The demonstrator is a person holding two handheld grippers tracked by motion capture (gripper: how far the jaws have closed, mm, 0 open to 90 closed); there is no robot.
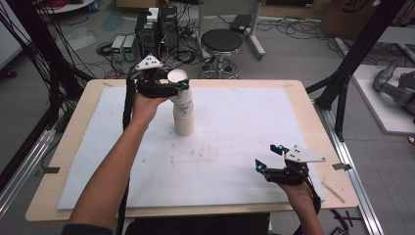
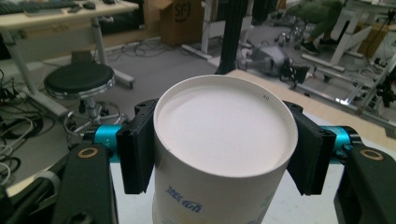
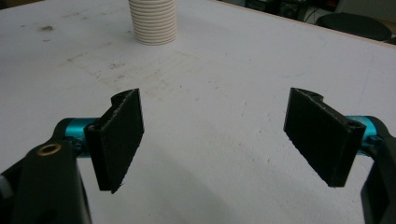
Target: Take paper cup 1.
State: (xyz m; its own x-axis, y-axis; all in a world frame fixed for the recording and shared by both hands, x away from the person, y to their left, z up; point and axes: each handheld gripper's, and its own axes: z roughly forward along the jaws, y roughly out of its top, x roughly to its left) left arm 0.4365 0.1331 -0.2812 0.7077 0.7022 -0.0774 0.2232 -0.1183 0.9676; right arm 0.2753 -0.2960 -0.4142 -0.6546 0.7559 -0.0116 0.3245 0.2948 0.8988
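Observation:
A stack of upturned white paper cups [image 1: 184, 120] stands on the white mat [image 1: 235, 127] at the back left of centre. My left gripper [image 1: 179, 86] is shut on the top cup [image 1: 177, 77], just above the rest of the stack; I cannot tell whether it is clear of them. In the left gripper view the cup [image 2: 224, 140] shows its flat base, and both black pads [image 2: 136, 149] press its sides. My right gripper [image 1: 267, 156] stands open low over the mat at the front right. In the right gripper view it [image 3: 215, 116] holds nothing, with the cup stack [image 3: 153, 21] far ahead.
The mat covers most of a wooden table [image 1: 73, 161]. Behind the table stand a black stool [image 1: 221, 41] and computer boxes [image 1: 156, 27] among cables on the floor. A black frame post [image 1: 342, 98] rises off the right edge.

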